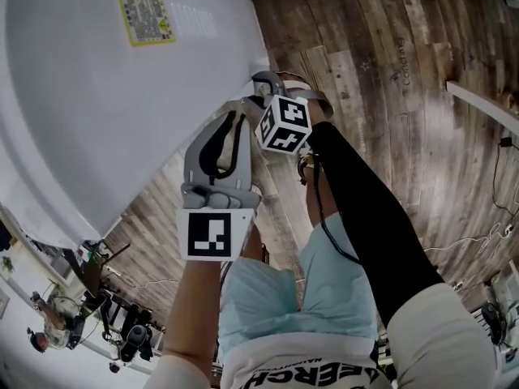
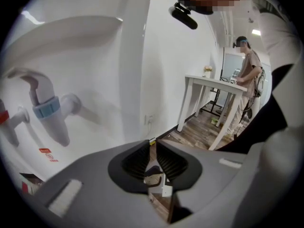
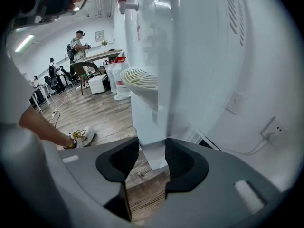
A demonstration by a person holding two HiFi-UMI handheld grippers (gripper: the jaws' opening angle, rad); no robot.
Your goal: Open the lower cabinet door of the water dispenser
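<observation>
Both grippers at the water dispenser (image 1: 105,96)
The right gripper (image 3: 152,163) has its jaws clamped on the white edge of the lower cabinet door (image 3: 149,127), below the drip tray (image 3: 140,79) — the left gripper (image 2: 153,163) has jaws together, empty.

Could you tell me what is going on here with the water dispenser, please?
A person stands at a white water dispenser with a gripper in each hand. The right gripper seems to have its jaws closed on the edge of the lower cabinet door, below the drip tray. The left gripper is held close by the taps, jaws together and empty. How far the door has swung open cannot be told from these views.
</observation>
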